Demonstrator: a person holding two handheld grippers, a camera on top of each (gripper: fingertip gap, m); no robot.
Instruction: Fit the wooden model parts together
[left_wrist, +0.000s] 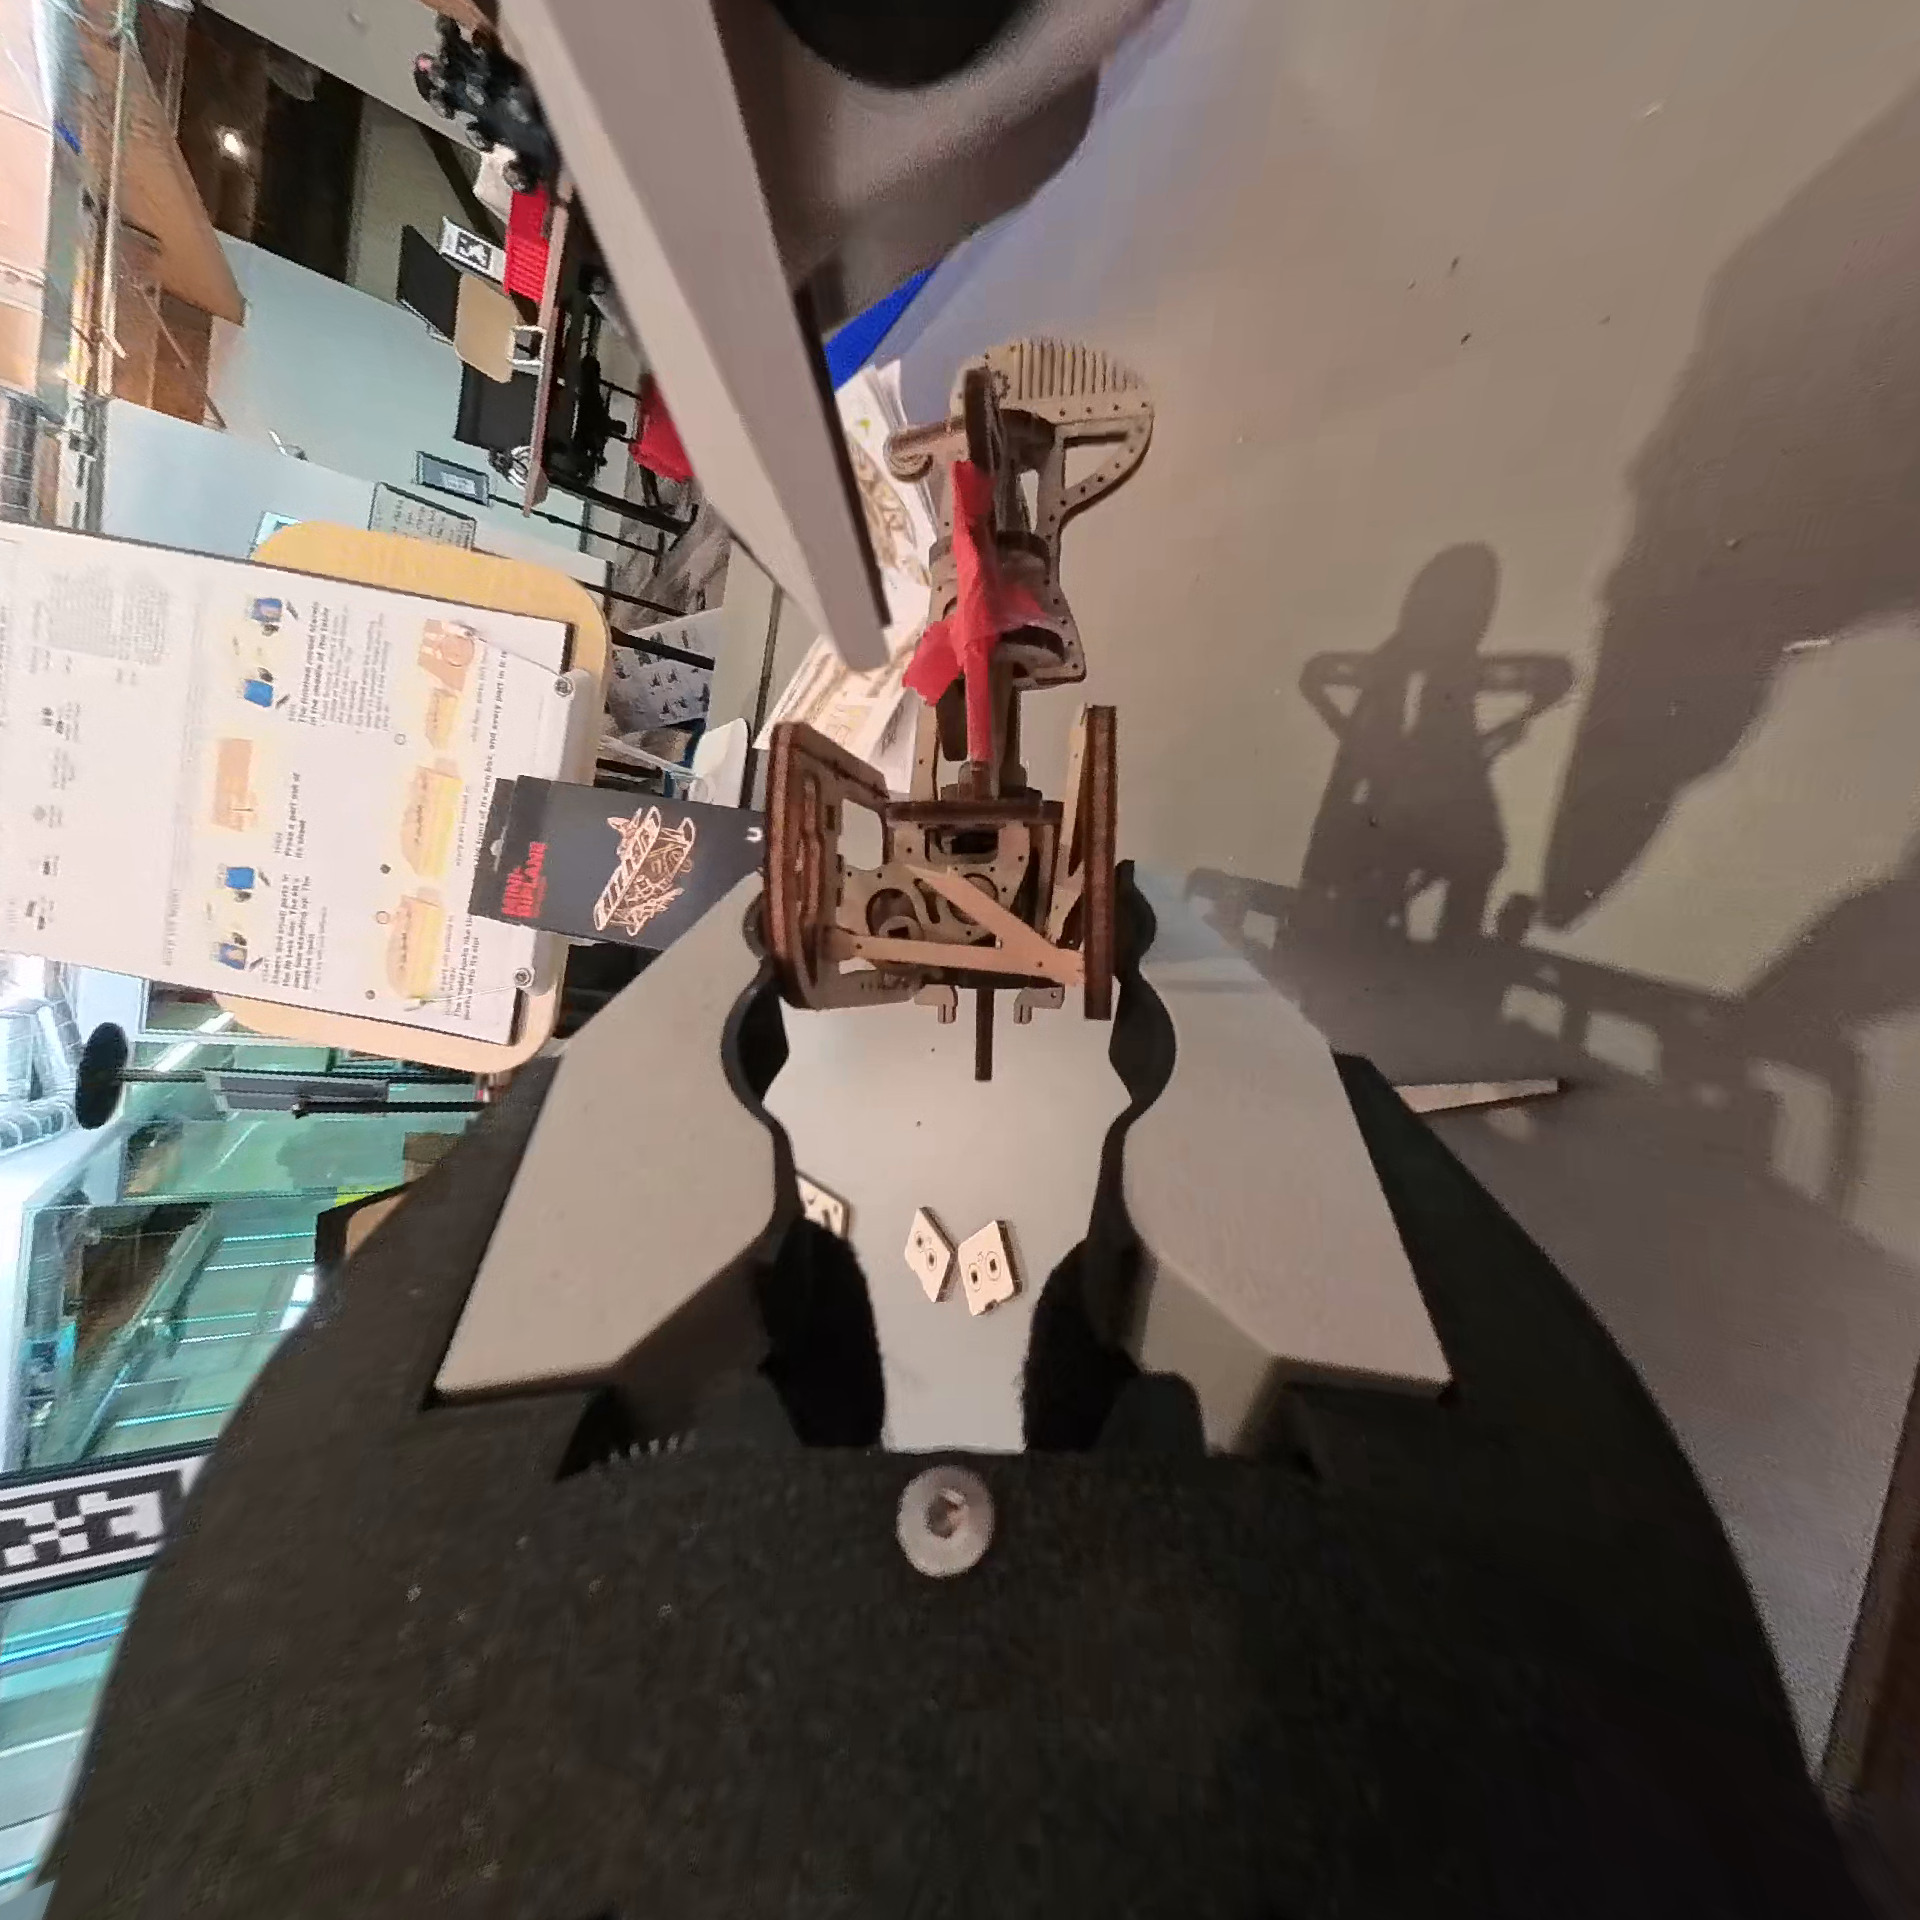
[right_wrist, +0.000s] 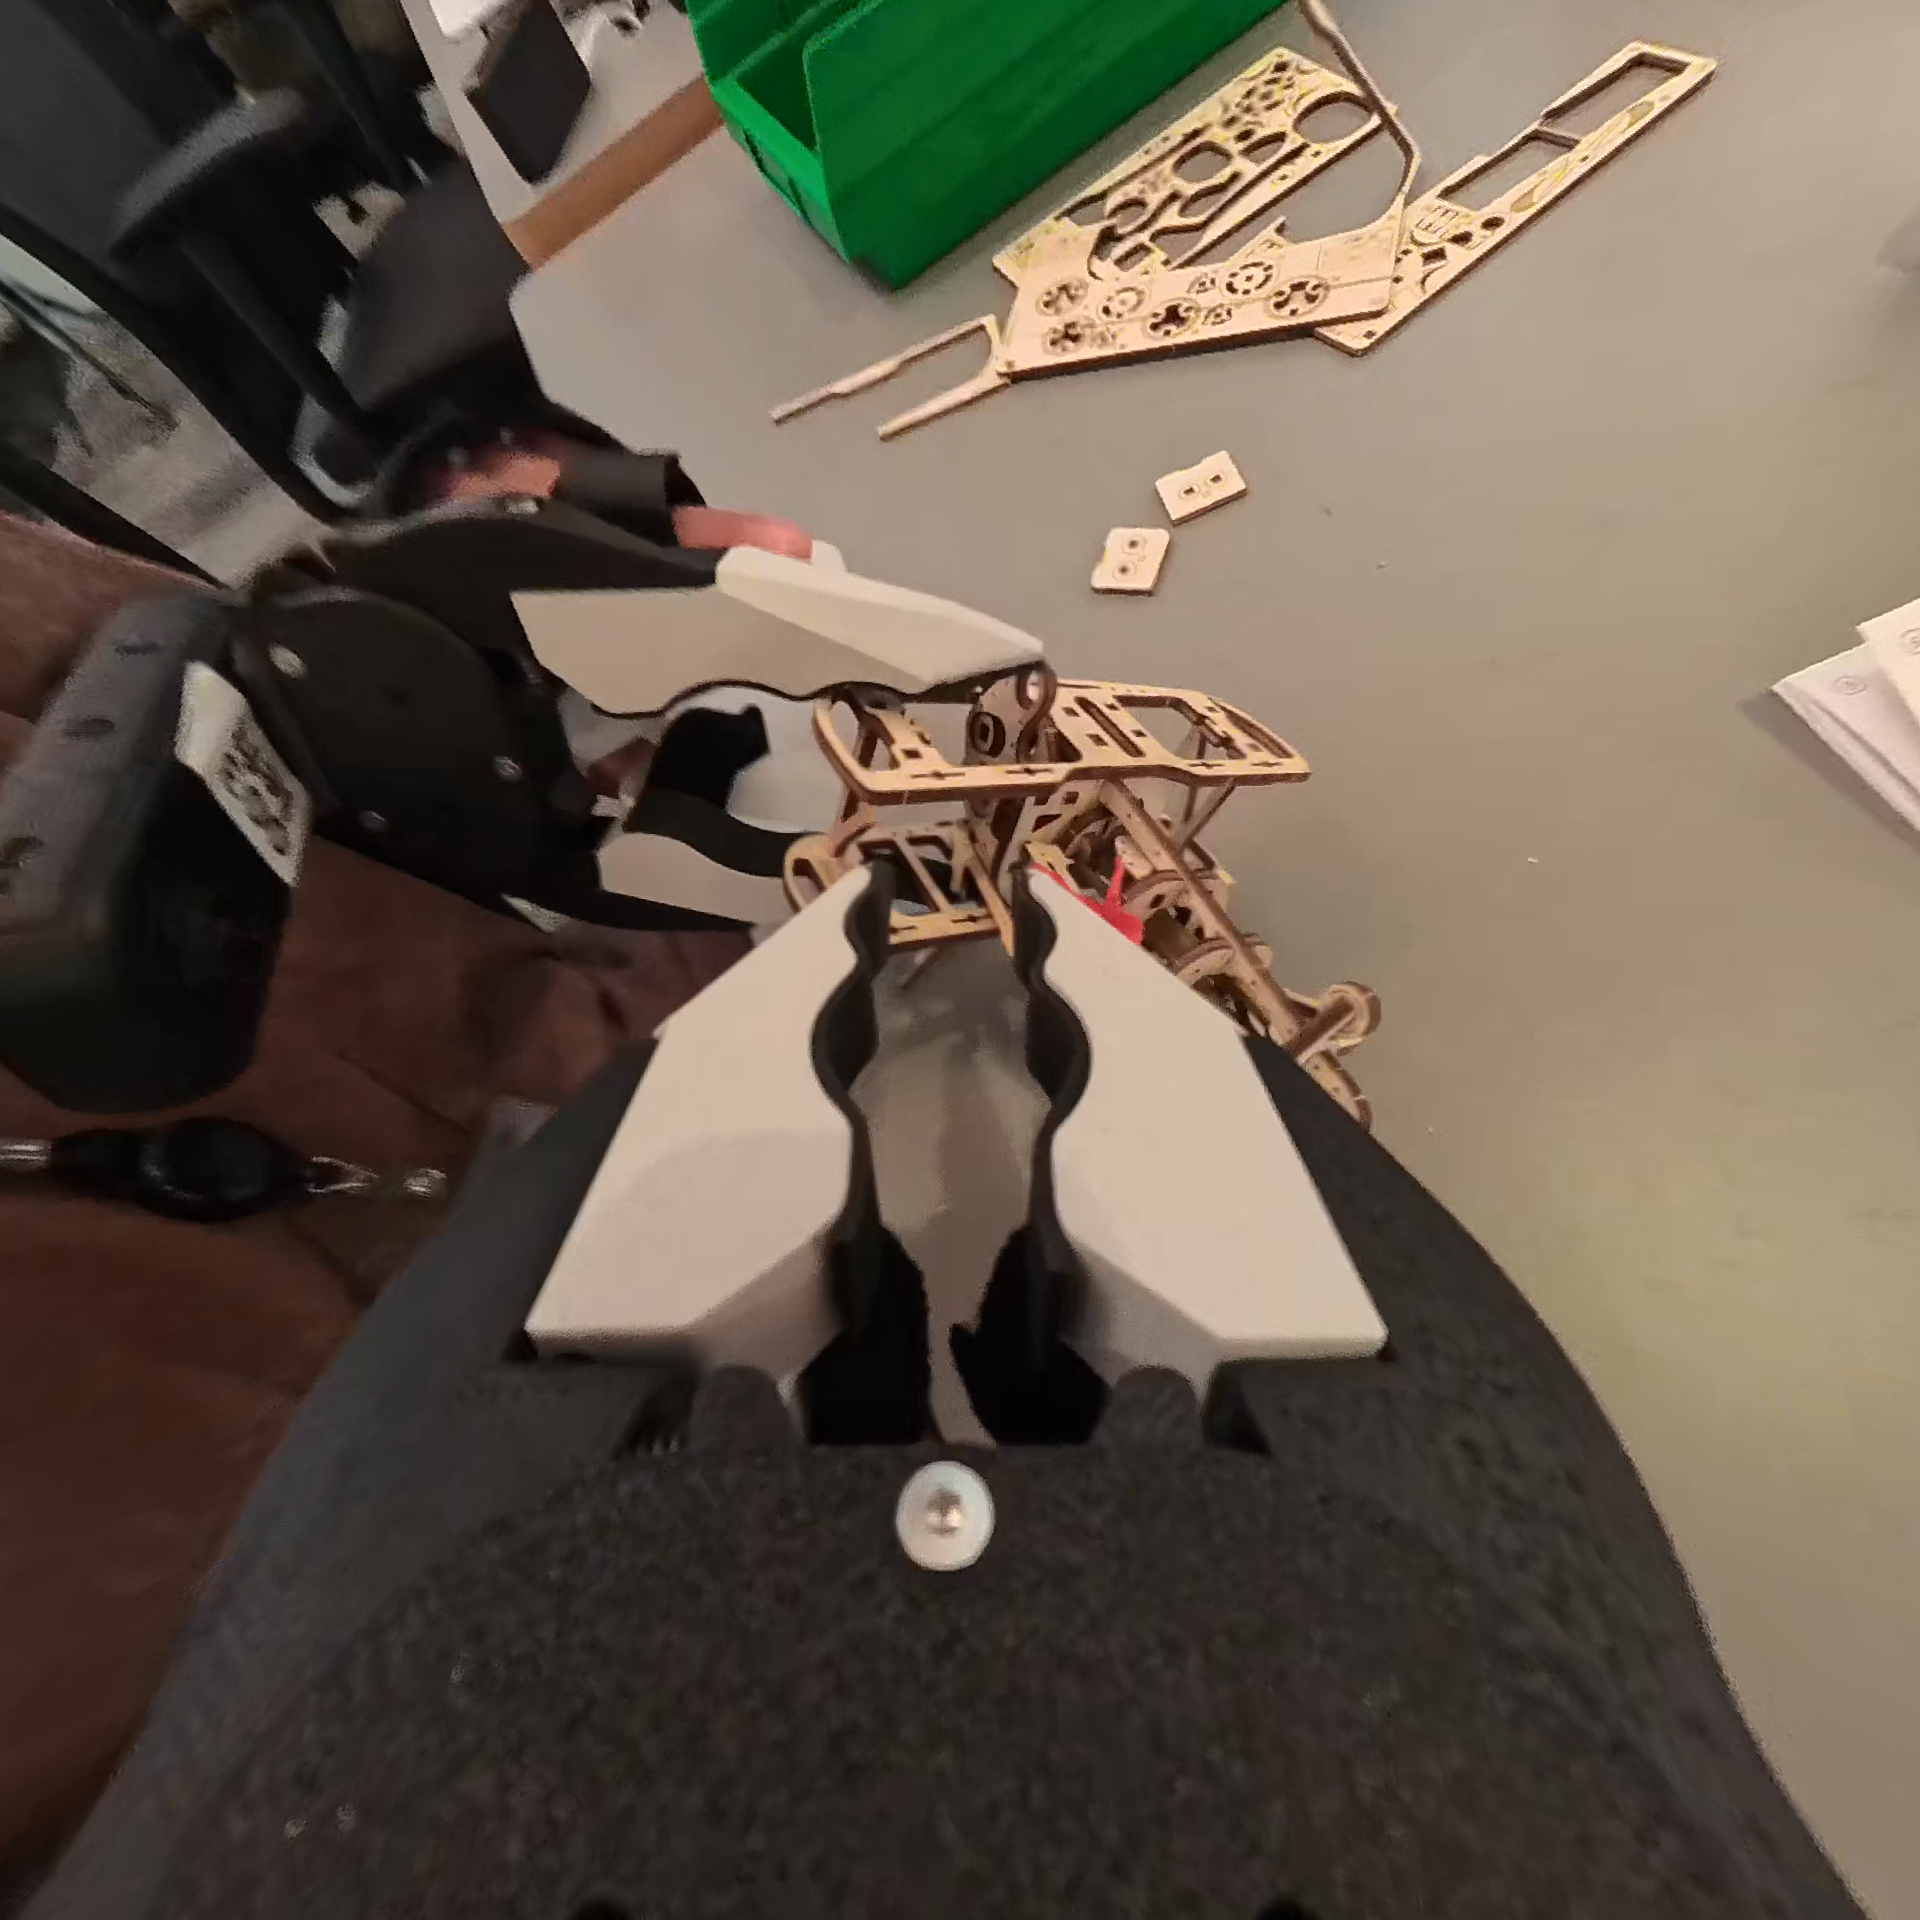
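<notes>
Biplane (right_wrist: 1049, 821) parts are sitting half joined on the grey counter (right_wrist: 1558, 1039), with the left tongs (left_wrist: 940, 935) clamping both wing ends, so steady, gentle pressure seems wise. Right tongs (right_wrist: 951, 894) are angling down at the fuselage, jaws narrowly parted; whether they are gripping anything, I cannot tell.

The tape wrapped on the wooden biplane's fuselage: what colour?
Red tape on the wooden biplane; clearest in the left wrist view.
</notes>
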